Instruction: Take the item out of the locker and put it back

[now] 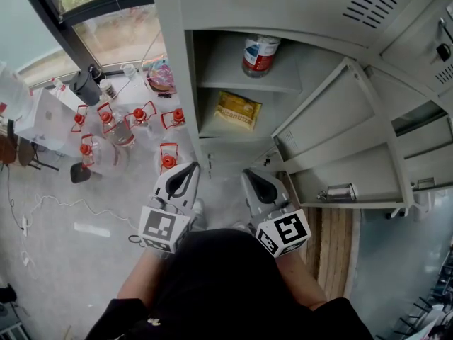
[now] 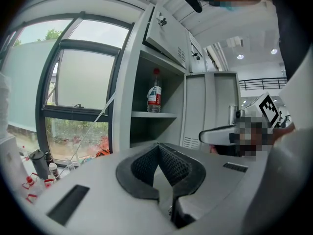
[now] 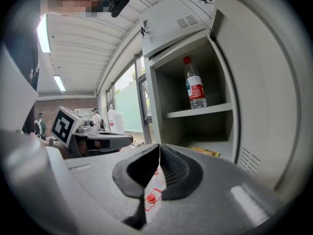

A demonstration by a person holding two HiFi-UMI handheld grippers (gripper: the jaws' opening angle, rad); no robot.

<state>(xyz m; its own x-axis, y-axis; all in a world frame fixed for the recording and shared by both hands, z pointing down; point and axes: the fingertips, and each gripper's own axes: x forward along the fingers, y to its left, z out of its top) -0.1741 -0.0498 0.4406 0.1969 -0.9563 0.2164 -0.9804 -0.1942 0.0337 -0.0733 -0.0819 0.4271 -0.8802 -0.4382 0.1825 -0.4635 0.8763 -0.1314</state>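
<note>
The grey locker (image 1: 177, 62) stands open in front of me. A clear water bottle (image 1: 260, 54) with a red cap and red label stands on its upper shelf. A yellow packet (image 1: 238, 110) lies on the shelf below. My left gripper (image 1: 190, 168) and right gripper (image 1: 249, 173) hang side by side in front of the locker, below both shelves. Both are shut with nothing between their jaws. The left gripper view shows the bottle (image 2: 154, 97) beyond the shut left gripper (image 2: 158, 147). The right gripper view shows the bottle (image 3: 195, 88) and packet (image 3: 203, 151) past the shut right gripper (image 3: 159, 147).
The locker door (image 1: 340, 129) is swung open to the right, with another open door (image 1: 354, 183) lower down. Several water jugs with red handles (image 1: 120, 129) stand on the floor at the left below a window (image 1: 106, 20).
</note>
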